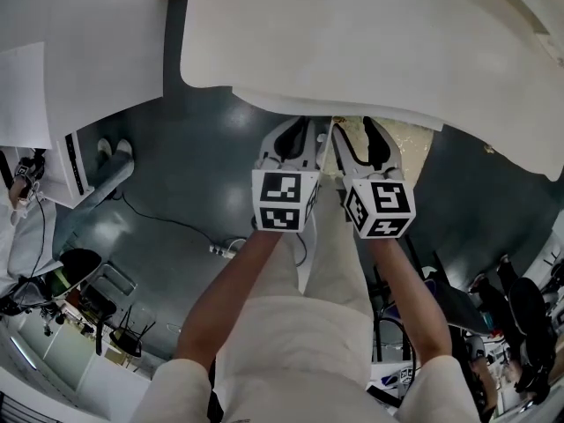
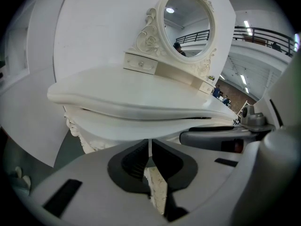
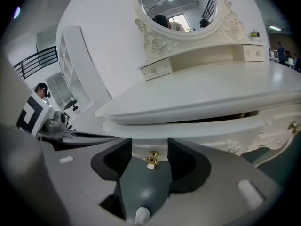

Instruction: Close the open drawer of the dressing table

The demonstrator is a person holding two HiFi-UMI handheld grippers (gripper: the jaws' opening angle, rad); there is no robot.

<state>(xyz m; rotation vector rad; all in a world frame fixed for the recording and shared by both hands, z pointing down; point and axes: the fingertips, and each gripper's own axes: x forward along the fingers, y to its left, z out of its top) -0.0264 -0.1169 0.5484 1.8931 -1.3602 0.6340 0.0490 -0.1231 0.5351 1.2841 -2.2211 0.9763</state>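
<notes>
Right gripper (image 3: 150,147), jaws spread, straddles the gold knob (image 3: 151,159) without pinching it. The drawer (image 3: 197,131) lies just ahead of it, under the tabletop (image 3: 211,91); a dark slit above its front suggests it is not yet home. Left gripper (image 2: 149,145), close beside, has its jaws pressed together, empty. Likely hazards: an uneven push could skew and jam the drawer, and loose jaws may slip off the knob and scrape the front.

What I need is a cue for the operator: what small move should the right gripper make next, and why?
Probably ease the right gripper forward to press the drawer front in. Its jaws stand open around the gold knob without gripping it, and a dark gap under the tabletop suggests the drawer isn't fully home.
</notes>
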